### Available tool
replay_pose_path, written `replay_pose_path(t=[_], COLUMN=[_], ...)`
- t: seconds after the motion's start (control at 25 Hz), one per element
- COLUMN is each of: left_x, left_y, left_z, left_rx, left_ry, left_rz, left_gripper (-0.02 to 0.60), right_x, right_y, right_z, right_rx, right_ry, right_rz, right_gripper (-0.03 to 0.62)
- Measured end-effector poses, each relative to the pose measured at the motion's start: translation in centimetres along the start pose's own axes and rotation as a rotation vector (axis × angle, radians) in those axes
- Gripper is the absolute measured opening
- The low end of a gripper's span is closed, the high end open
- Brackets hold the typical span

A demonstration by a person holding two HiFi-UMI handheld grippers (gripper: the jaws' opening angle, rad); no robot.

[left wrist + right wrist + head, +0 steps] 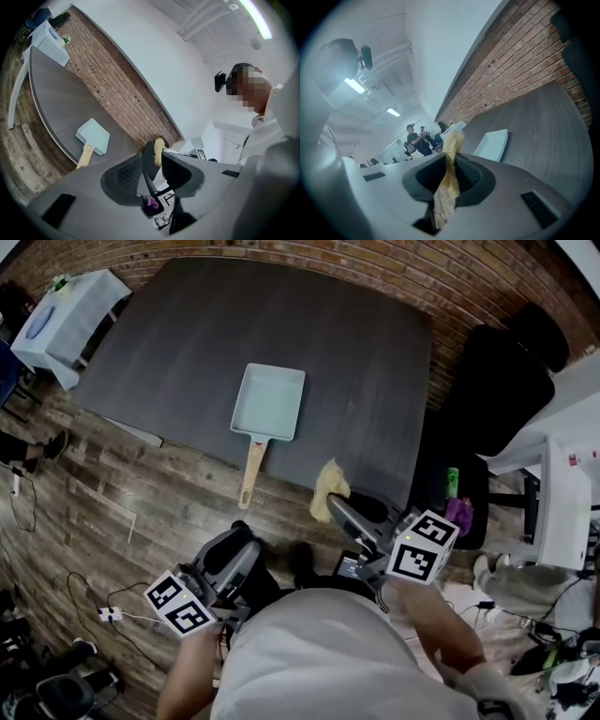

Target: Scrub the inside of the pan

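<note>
pan [269, 400]: pale-blue, rectangular, wooden handle | right gripper [451, 165]: clamps yellowish scrubber [453, 140], perhaps cloth | left gripper [153, 165]: parted, empty

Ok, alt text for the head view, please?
A pale blue pan with a wooden handle sits on a dark table. At the table's near edge the right gripper pinches a yellow cloth; the left gripper beside it is open and empty.

your left gripper [240, 532] sits low by your waist, jaws apart with nothing between them; your right gripper [339, 510], just ahead, pinches a yellow cloth [328, 489].
</note>
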State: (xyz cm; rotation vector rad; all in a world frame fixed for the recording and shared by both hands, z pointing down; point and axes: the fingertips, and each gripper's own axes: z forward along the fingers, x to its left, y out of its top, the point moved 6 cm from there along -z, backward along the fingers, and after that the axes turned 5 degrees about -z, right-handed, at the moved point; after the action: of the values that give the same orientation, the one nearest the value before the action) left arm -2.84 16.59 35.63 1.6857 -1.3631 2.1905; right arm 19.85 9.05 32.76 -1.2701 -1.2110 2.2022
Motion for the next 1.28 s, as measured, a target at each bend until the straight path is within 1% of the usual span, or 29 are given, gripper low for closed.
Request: replay_pose_path(t=[0.2,0.28,0.36,0.48,0.6,0.72,0.8,0.88,1.08,1.2,1.28], left_x=[4.5,6.7,9.2,12.6,15.2,17.0,17.7,18.0,18.7,18.9,19.4], left_y=[3.7,4.9,5.5,5.2,4.3,2.8,1.7,0.5,-0.8,-1.5,-1.9], left_z=[0.0,-0.1,-0.2,0.2,1.6,3.4,4.3,4.9,7.0,7.6,7.9], left_rx=[0.070,0.080,0.098,0.184,0.285,0.386,0.444,0.476,0.498,0.509,0.512], left_ry=[0.011,0.004,-0.004,0.013,0.020,0.011,0.016,0.026,0.048,0.073,0.093], left_rz=[0.003,-0.028,-0.079,-0.123,-0.141,-0.146,-0.150,-0.169,-0.223,-0.231,-0.257], left_gripper=[0.153,0.161,0.174,0.208,0.238,0.258,0.263,0.267,0.284,0.287,0.287], right_x=[-0.9,-1.2,-1.6,-1.9,-2.6,-3.9,-4.9,-6.0,-10.0,-12.0,-13.4], right_y=[0.0,0.3,0.6,0.7,0.9,1.2,1.5,2.0,4.0,4.5,4.6], right_z=[3.7,5.5,7.2,9.4,11.2,13.1,14.3,15.3,19.4,22.4,24.1], right_rx=[0.005,0.013,0.012,0.011,0.013,0.037,0.061,0.093,0.168,0.220,0.246], right_ry=[-0.087,-0.122,-0.160,-0.213,-0.264,-0.301,-0.314,-0.315,-0.303,-0.287,-0.278], right_rz=[0.033,0.028,0.024,0.032,0.021,-0.007,-0.026,-0.046,-0.111,-0.148,-0.159], right_gripper=[0.054,0.055,0.054,0.055,0.054,0.055,0.055,0.055,0.055,0.055,0.055])
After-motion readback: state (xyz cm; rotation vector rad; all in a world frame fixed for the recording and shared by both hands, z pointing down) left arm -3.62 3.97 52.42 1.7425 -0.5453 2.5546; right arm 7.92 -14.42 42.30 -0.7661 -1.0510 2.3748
